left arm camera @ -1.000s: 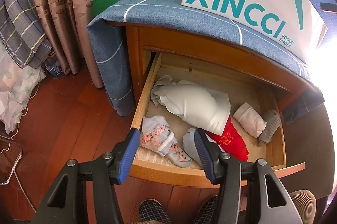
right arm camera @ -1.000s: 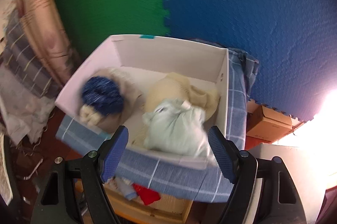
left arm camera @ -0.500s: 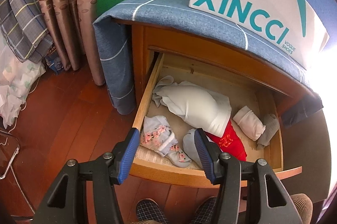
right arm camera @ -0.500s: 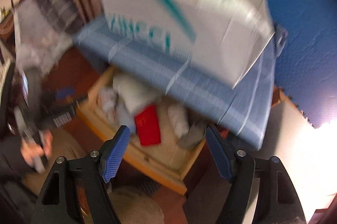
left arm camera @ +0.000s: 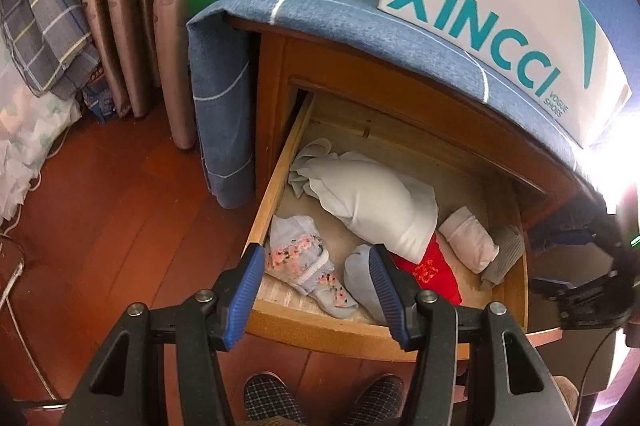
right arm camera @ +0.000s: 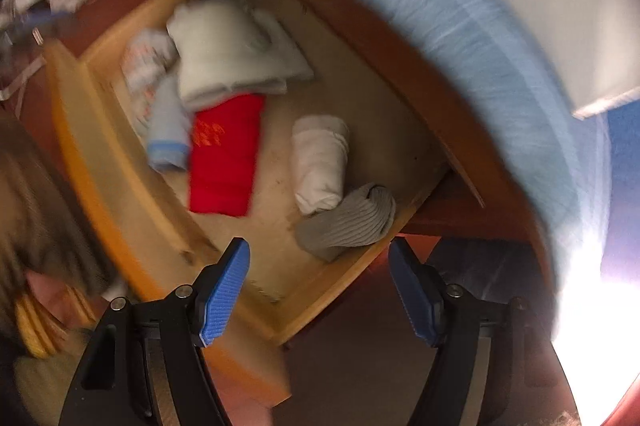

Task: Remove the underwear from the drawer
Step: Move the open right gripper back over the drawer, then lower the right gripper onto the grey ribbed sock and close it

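The wooden drawer (left arm camera: 272,193) stands pulled out, holding folded clothes. A red folded piece of underwear (left arm camera: 432,274) lies at the front, half under a big pale bundle (left arm camera: 372,201). Beside them lie a floral light-blue garment (left arm camera: 300,258), a white roll (left arm camera: 468,242) and a grey ribbed sock (left arm camera: 504,258). My left gripper (left arm camera: 318,266) hovers open over the drawer's front left, nothing between its pads. My right gripper (right arm camera: 320,266) hangs open above the drawer's (right arm camera: 120,161) right front corner, near the grey sock (right arm camera: 348,222) and white roll (right arm camera: 320,161); the red underwear (right arm camera: 224,153) lies left of it. The right wrist view is blurred.
A white XINCCI shoe box (left arm camera: 500,5) sits on the blue checked cloth (left arm camera: 320,5) that covers the cabinet top and overhangs the drawer. Curtains (left arm camera: 136,5) and bedding stand at the left over the wood floor. A person's slippered feet (left arm camera: 264,398) are right below the drawer front.
The right gripper has dropped from above the shoe box down to the open drawer, rolling as it went, its jaws a little narrower. The left gripper has rolled slightly and otherwise stayed put.
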`<state>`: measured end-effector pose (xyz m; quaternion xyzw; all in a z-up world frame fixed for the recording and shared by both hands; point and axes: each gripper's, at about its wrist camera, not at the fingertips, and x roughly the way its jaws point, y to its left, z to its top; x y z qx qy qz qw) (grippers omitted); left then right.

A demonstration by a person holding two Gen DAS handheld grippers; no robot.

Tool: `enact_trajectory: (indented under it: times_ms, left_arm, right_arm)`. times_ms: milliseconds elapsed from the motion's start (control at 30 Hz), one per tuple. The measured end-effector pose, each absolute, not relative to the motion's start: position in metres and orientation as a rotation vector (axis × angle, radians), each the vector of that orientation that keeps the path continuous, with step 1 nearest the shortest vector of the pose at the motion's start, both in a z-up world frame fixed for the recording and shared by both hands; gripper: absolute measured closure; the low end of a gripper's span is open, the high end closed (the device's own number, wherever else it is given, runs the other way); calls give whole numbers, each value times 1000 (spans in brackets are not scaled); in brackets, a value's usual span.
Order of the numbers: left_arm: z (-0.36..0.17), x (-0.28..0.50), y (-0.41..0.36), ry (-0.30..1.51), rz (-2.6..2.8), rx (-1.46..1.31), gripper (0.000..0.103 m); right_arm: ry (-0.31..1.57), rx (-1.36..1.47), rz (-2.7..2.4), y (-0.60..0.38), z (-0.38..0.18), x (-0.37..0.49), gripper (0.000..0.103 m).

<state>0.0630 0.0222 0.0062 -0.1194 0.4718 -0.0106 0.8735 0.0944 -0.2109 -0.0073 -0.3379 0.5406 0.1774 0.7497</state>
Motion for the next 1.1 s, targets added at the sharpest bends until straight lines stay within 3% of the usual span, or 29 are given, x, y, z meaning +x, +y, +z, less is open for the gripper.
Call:
enact_trajectory:
  times_ms: [333, 567, 800, 933, 1033, 1100]
  left_arm:
    - [0, 65, 31, 998, -16, -314, 47]
    - [-1, 67, 32, 1005, -12, -317, 48]
    - [-4, 70, 32, 1013, -11, -322, 48]
    - [-3, 70, 31, 1014, -11, -318, 48]
    - [-3, 70, 32, 1014, -10, -323, 48]
    - [-3, 70, 33, 1015, -10, -327, 48]
  right_arm:
    - [1161, -1131, 431, -201, -70, 110, 31]
    - [1184, -1271, 476, -201, -102, 124, 21]
    - [1167, -1402, 543, -196, -121, 126, 17]
    - [1166, -1372, 545, -193, -125, 132, 19]
    - [1175, -1299, 525, -192, -123, 139, 26]
    - [1181, -1234, 498, -193, -119, 147, 38]
